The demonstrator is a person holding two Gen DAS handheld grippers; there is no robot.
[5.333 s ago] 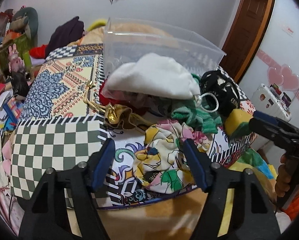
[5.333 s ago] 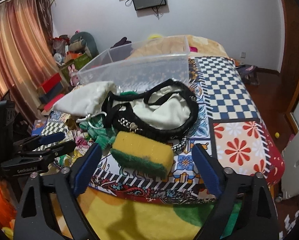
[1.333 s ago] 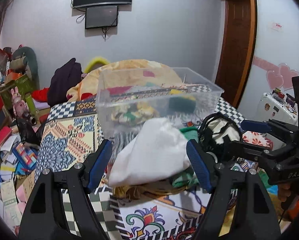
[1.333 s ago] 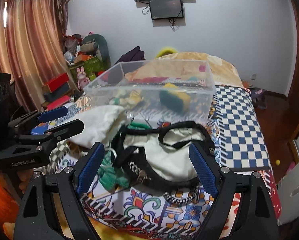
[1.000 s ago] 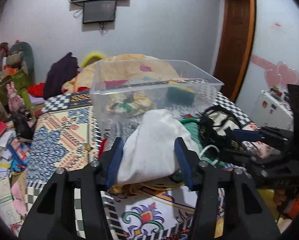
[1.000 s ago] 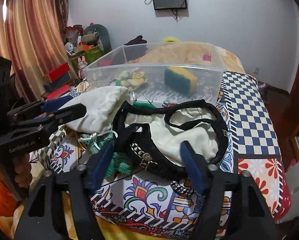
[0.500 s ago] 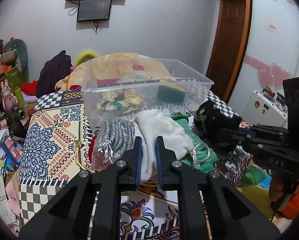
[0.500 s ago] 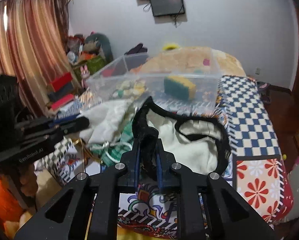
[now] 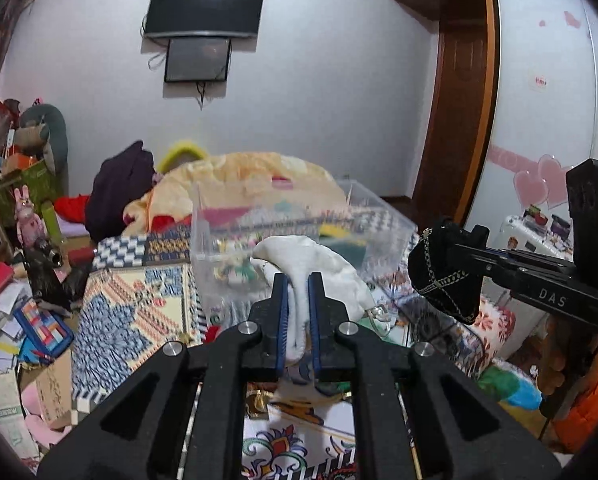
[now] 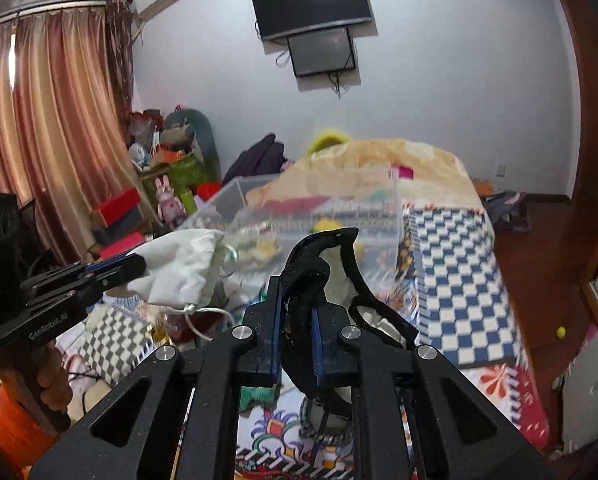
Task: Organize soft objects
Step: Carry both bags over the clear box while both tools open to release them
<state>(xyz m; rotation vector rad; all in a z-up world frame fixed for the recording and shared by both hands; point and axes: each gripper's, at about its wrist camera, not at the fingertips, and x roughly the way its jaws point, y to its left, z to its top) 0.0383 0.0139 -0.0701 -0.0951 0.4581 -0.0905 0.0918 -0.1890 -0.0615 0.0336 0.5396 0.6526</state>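
The left gripper point(image 9: 298, 320) pinches a white drawstring cloth pouch point(image 9: 319, 268) and the right gripper point(image 10: 295, 332) a black-trimmed cream fabric bag point(image 10: 323, 276), both held above the bed, seemingly bound for the clear plastic bin point(image 10: 319, 208) at twelve o'clock.

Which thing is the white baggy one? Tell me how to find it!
Find the big clear plastic box on the patterned bed. Just in front of it, the left gripper pinches a white cloth pouch in the air. Unlike the black-trimmed bag beside it, it is plain white, with a drawstring dangling.
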